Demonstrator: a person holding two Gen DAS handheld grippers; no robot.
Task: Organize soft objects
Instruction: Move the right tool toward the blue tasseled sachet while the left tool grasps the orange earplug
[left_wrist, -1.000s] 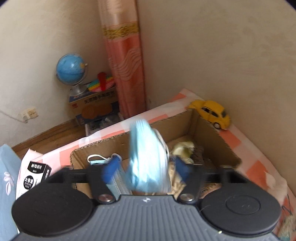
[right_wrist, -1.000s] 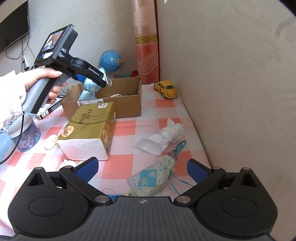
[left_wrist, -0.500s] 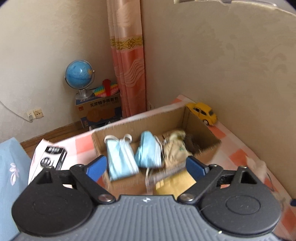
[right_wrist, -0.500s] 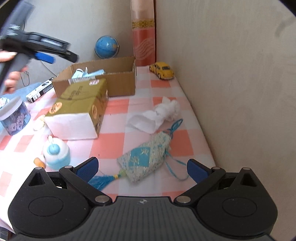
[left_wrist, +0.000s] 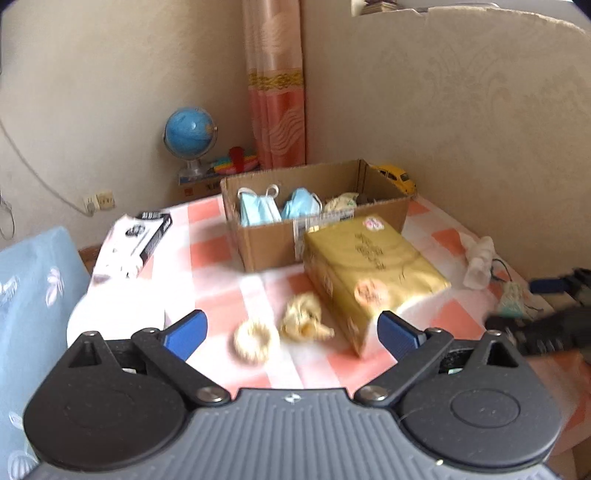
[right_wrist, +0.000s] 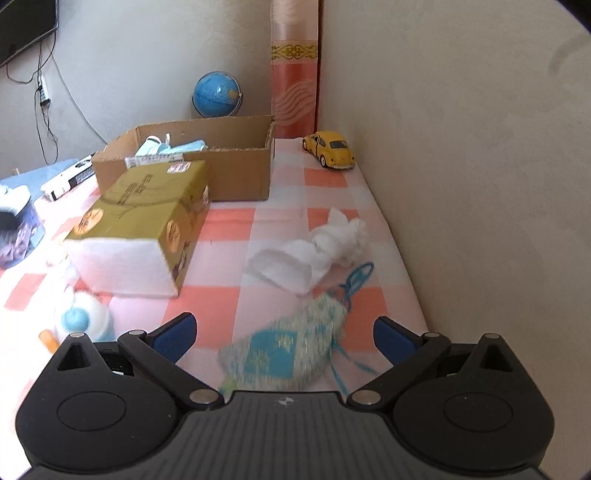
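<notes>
A cardboard box at the back of the checked table holds blue face masks and a cream cloth item. My left gripper is open and empty, above a cream scrunchie and a crumpled yellow cloth. My right gripper is open, its fingers either side of a blue-and-white fabric pouch with a blue cord, lying on the table. A white knotted cloth lies beyond the pouch.
A gold tissue pack lies in front of the box. A yellow toy car stands by the wall. A white-and-blue small bottle stands at left. A black-and-white carton lies left of the box. A globe stands behind the table.
My left gripper let the blue mask drop into the box and pulled back and up, away from it. My right gripper moved down toward the pouch, which now lies between its fingers.
</notes>
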